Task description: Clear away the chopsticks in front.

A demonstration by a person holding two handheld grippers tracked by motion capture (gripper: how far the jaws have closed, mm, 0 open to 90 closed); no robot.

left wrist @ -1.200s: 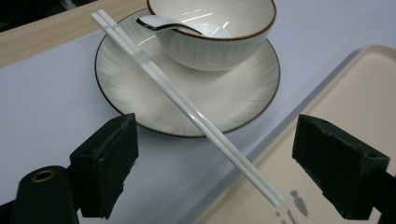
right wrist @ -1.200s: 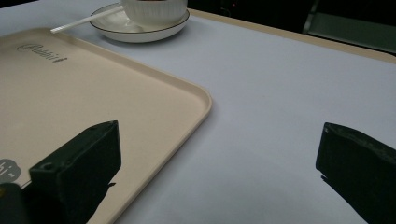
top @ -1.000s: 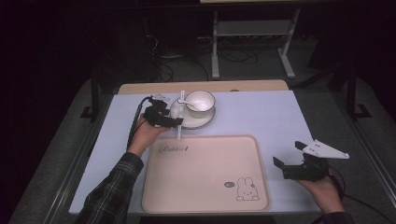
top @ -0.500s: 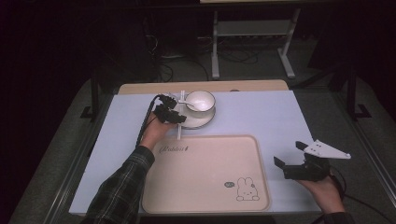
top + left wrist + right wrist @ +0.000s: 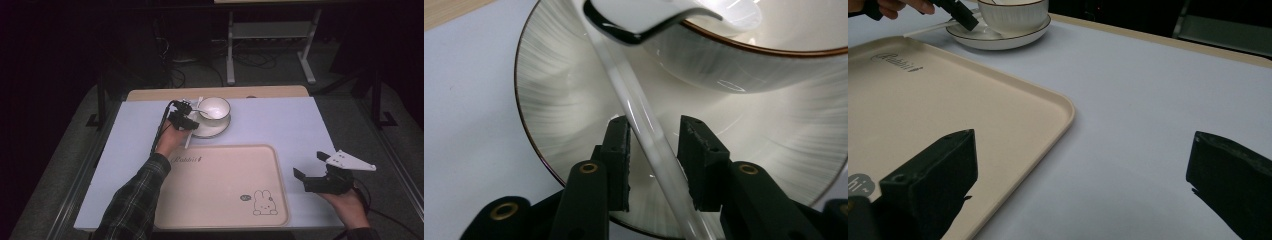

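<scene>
Looking down from the high view, the left gripper (image 5: 186,119) is at the near-left edge of the saucer (image 5: 217,129), which carries a bowl (image 5: 215,107) at the far side of the table (image 5: 300,125). A white spoon (image 5: 189,139) leans on the bowl, and its handle runs toward the person, past the saucer rim to the tray (image 5: 220,190). The right gripper (image 5: 314,167) hangs well apart, to the right of the tray, so the left hand is clearly the nearer one. In the left gripper view, the spoon handle (image 5: 651,145) passes between the two jaws, which stand apart on both sides of it and, as far as I can judge, do not press it yet. Its long axis goes almost along the jaws, slightly slanted, up to the bowl rim (image 5: 774,47). I think closing is the next move. In the right gripper view, the jaws are wide apart over bare table beside the tray corner (image 5: 1063,107), and the saucer (image 5: 998,37) is far ahead.
</scene>
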